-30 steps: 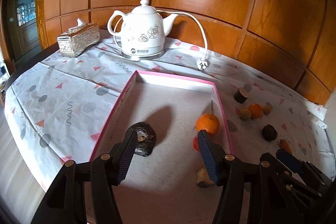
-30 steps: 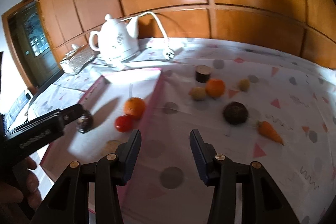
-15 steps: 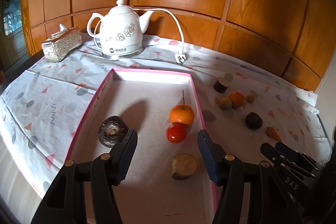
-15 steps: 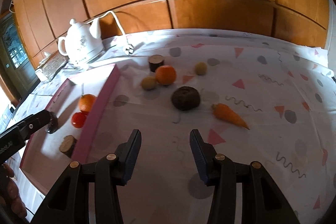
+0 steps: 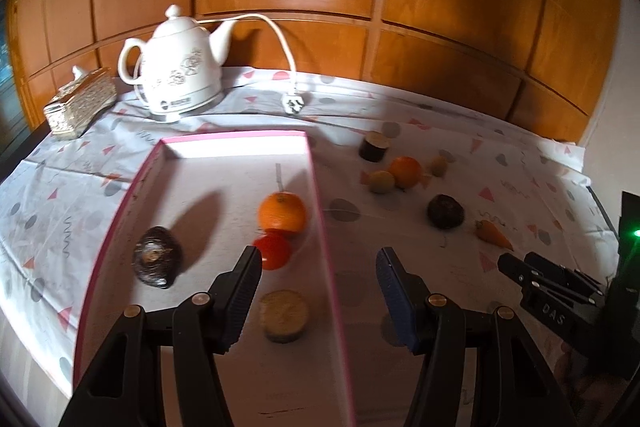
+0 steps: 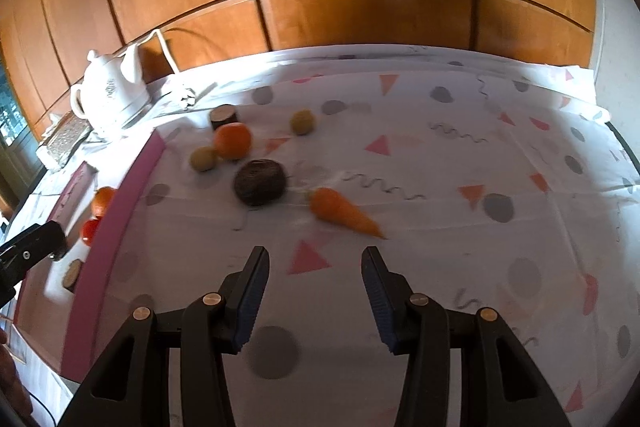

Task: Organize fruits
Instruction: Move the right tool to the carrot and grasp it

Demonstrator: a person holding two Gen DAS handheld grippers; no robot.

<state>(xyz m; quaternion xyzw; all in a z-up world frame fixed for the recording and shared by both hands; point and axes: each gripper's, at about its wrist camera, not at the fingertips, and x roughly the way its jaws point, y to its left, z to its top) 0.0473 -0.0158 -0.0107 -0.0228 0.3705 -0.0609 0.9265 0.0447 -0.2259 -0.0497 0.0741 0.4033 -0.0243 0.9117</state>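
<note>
A pink-rimmed tray holds an orange, a red tomato, a dark avocado-like fruit and a cut round piece. My left gripper is open and empty above the tray's right rim. On the cloth lie a carrot, a dark round fruit, an orange, two small yellowish fruits and a dark cut piece. My right gripper is open and empty, just short of the carrot.
A white electric kettle with its cord and plug stands at the back left, beside a silver tissue box. Wooden wall panels close the back. The patterned cloth covers the table to its right edge.
Both grippers have moved right. The left one went from over the dark fruit to the tray's right rim. The right one left the tray side and now faces the carrot.
</note>
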